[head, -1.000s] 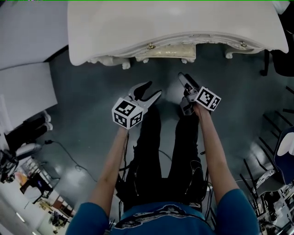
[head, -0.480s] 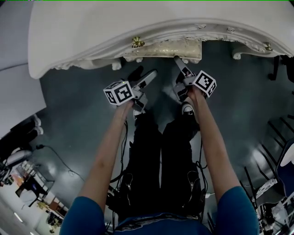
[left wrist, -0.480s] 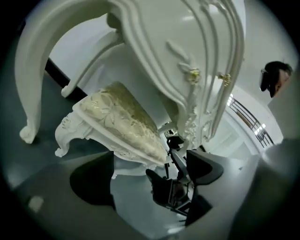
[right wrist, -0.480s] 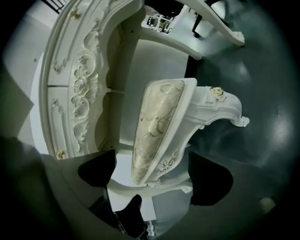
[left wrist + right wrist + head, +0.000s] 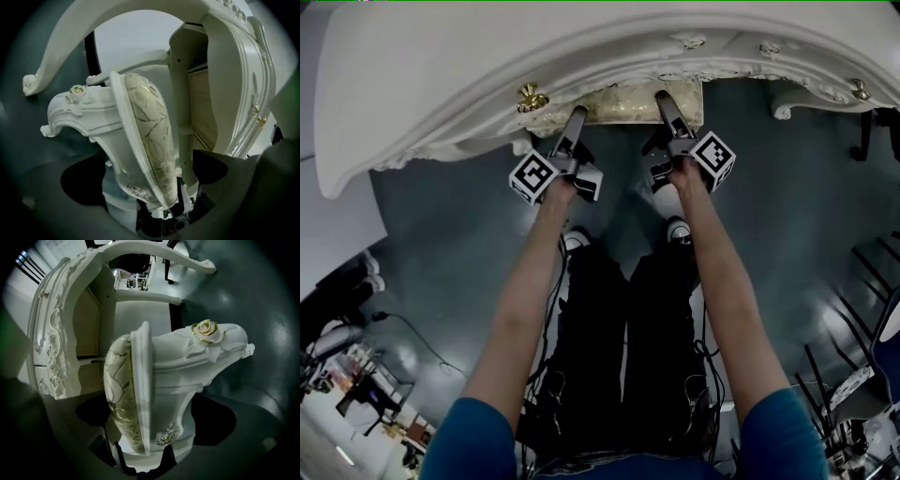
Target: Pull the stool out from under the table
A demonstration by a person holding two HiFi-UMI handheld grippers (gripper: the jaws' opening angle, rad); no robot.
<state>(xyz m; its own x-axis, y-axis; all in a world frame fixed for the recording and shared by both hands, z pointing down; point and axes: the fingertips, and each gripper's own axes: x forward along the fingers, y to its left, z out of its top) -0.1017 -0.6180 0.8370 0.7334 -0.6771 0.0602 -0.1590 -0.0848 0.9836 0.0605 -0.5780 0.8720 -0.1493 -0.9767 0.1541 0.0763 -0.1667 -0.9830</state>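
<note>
Floor (image 5: pixel 441 244): dark grey-blue and smooth, and it carries everything here.
Table (image 5: pixel 487 66): white, with a carved, curved front edge. It spans the far side of the head view. The gripper views show its curved legs and its panelled underside.
Person: both forearms reach forward to the table's front edge. Legs in dark trousers (image 5: pixel 619 319) stand on the floor just short of it.
Stool (image 5: pixel 623 101): under the table at the middle of its front edge. Only the near strip of its seat shows from above.
Stool seat (image 5: pixel 150 136): a cream cushion with gold leaf lines, set in a white carved frame. Both gripper views see it edge-on.
Left gripper (image 5: pixel 574 127): at the left part of the stool's near rim, jaws pointing under the table. Its jaws are opening and stand wide. The seat rim lies between them, with a gap on each side, so nothing is clamped.
Right gripper (image 5: pixel 666 111): at the right part of the same rim, just beside the left gripper. Its jaws are also opening and wide. The cushion and frame edge lie between them, and the pads do not press on them.
Marker cubes: one on each gripper, by the hand.
Rose carving (image 5: pixel 206 329): gold-tipped, on the shoulder of the stool's leg.
Brass knob (image 5: pixel 528 94): on the table's front edge, left of the stool.
</note>
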